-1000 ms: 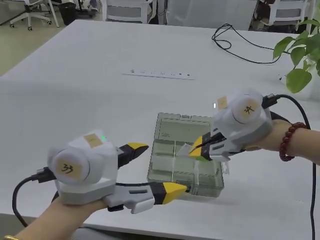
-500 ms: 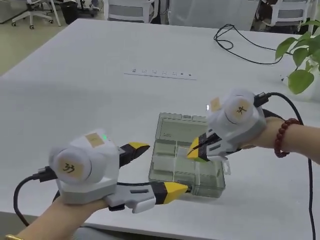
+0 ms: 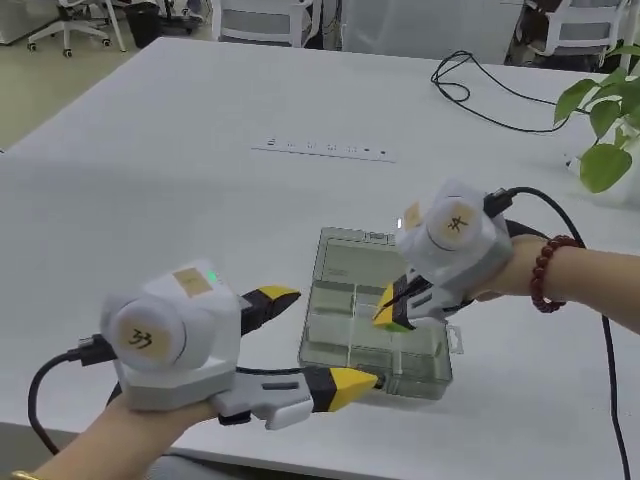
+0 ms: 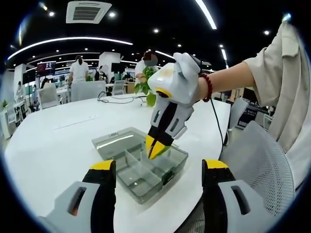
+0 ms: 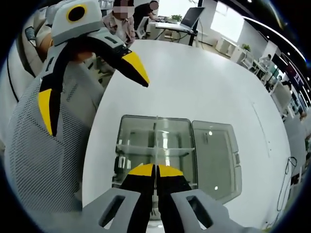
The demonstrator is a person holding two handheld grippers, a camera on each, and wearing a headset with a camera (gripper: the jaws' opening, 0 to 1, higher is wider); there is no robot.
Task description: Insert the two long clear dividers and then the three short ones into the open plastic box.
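Right gripper (image 5: 155,171) is pinching a thin clear divider (image 5: 156,138) edge-on, jaws closed tight on it. It's pointing down at the open plastic box (image 5: 138,133), which is sitting on the white surface (image 3: 180,200) with its lid (image 5: 214,155) flopped open beside it. Can't tell if the divider is touching the box yet. At least one cross divider is already sitting in there, exact count unclear. Left gripper (image 3: 330,335) is hovering near the box's front corner, jaws wide apart, holding nothing.

My take: be lining the divider's ends up with the wall slots first, then lowering it dead vertical, no tilt. I'd be bracing the box with the left one, since a light box like that probably skates under a push.
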